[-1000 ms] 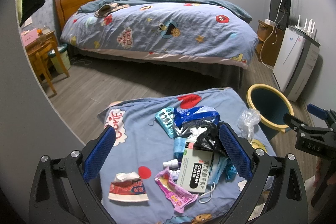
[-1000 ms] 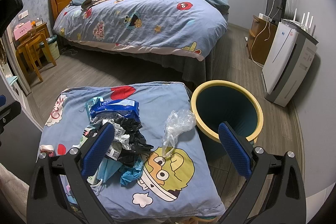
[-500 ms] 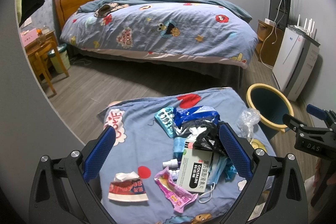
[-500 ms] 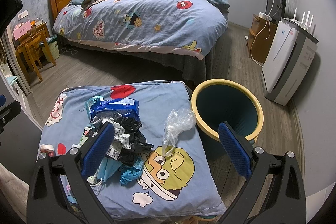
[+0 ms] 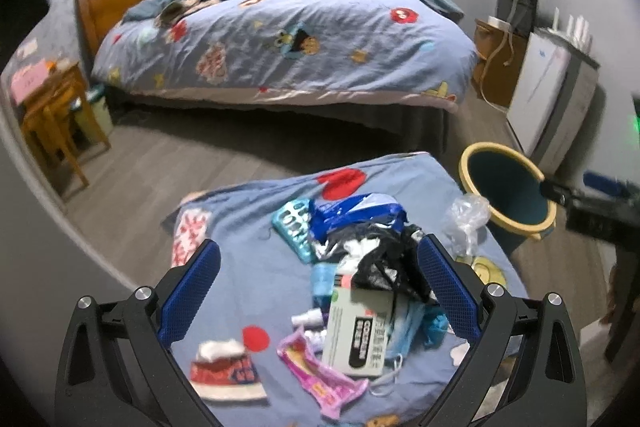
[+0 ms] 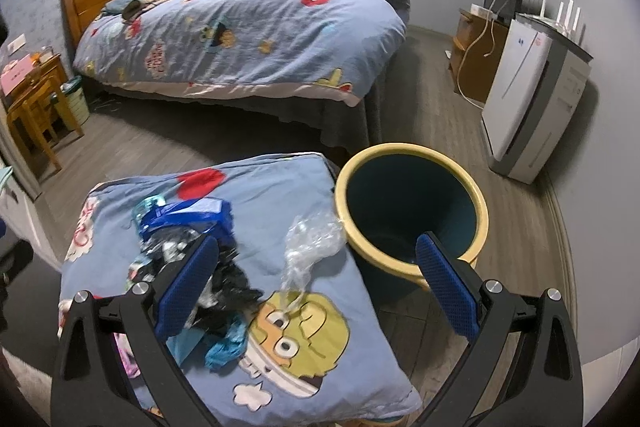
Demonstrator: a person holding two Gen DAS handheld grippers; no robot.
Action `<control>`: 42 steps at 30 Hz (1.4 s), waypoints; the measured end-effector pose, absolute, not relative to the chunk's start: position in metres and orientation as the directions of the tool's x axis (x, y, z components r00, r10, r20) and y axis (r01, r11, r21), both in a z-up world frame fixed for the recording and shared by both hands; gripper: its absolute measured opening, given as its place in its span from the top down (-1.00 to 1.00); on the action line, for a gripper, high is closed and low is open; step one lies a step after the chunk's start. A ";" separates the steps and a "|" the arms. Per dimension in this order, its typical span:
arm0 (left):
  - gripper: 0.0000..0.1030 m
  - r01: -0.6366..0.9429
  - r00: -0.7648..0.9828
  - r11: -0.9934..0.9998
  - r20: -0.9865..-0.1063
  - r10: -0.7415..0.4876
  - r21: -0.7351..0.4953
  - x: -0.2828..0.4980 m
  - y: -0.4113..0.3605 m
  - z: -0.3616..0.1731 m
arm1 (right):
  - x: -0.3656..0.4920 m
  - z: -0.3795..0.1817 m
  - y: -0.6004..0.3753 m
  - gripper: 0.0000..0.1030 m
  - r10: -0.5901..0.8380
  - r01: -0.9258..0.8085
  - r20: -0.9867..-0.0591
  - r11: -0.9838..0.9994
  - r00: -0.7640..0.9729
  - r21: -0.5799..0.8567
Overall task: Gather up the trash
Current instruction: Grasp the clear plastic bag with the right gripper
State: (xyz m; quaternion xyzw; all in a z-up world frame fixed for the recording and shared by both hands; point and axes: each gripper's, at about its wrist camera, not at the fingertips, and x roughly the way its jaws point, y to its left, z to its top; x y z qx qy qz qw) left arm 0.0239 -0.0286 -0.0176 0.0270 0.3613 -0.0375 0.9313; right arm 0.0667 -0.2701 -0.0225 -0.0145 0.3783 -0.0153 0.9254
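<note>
The left gripper (image 5: 320, 287) hangs over the cushion (image 5: 248, 211), jaws spread wide, gripping nothing. Beneath it lies the trash: a pink wrapper (image 5: 320, 379) at six o'clock, a white box (image 5: 360, 331) and a black bag (image 5: 384, 267) toward three. The right gripper (image 6: 316, 287), equally wide and empty, hovers above a clear plastic bag (image 6: 312, 247); the bin (image 6: 412, 211) stands at one o'clock beside the cushion.

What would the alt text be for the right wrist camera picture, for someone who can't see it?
An open gripper hangs above a cartoon-print cushion strewn with trash: a clear plastic bag, a black bag and a blue wrapper. A yellow-rimmed bin stands on the floor at the cushion's right edge. A bed fills the background.
</note>
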 end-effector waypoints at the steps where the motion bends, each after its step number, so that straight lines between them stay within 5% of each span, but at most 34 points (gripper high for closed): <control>1: -0.90 0.100 0.735 0.995 -0.676 -0.057 0.024 0.027 -0.033 -0.020 | 0.074 -0.025 -0.274 -0.89 -0.031 0.016 -0.711 0.999 0.703 -0.027; 13: -0.86 0.242 0.623 0.970 -0.770 -0.136 0.025 0.079 -0.083 -0.081 | 0.149 -0.091 -0.288 -0.87 0.118 0.019 -0.848 0.989 0.517 0.149; 17: -0.80 0.303 0.608 0.952 -0.779 -0.153 0.049 0.083 -0.102 -0.095 | 0.165 -0.120 -0.285 -0.57 0.131 0.054 -0.878 0.983 0.460 0.175; 23: -0.32 0.370 0.545 0.926 -0.825 -0.149 0.077 0.094 -0.130 -0.123 | 0.180 -0.156 -0.287 -0.19 0.166 0.104 -0.917 0.971 0.362 0.216; 27: 0.10 0.389 0.517 0.916 -0.847 -0.128 0.099 0.101 -0.136 -0.133 | 0.186 -0.164 -0.291 0.30 0.185 0.104 -0.922 0.967 0.341 0.232; 31: 0.29 0.400 0.536 0.908 -0.835 -0.125 0.121 0.101 -0.139 -0.128 | 0.184 -0.151 -0.293 0.57 0.189 0.091 -0.911 0.967 0.367 0.237; 33: 0.72 0.401 0.552 0.907 -0.825 -0.124 0.131 0.100 -0.140 -0.123 | 0.182 -0.141 -0.293 0.60 0.192 0.081 -0.899 0.967 0.394 0.243; 42: 0.73 0.351 0.643 0.930 -0.751 -0.152 0.113 0.102 -0.132 -0.079 | 0.163 -0.071 -0.308 0.64 0.209 0.022 -0.820 0.965 0.533 0.261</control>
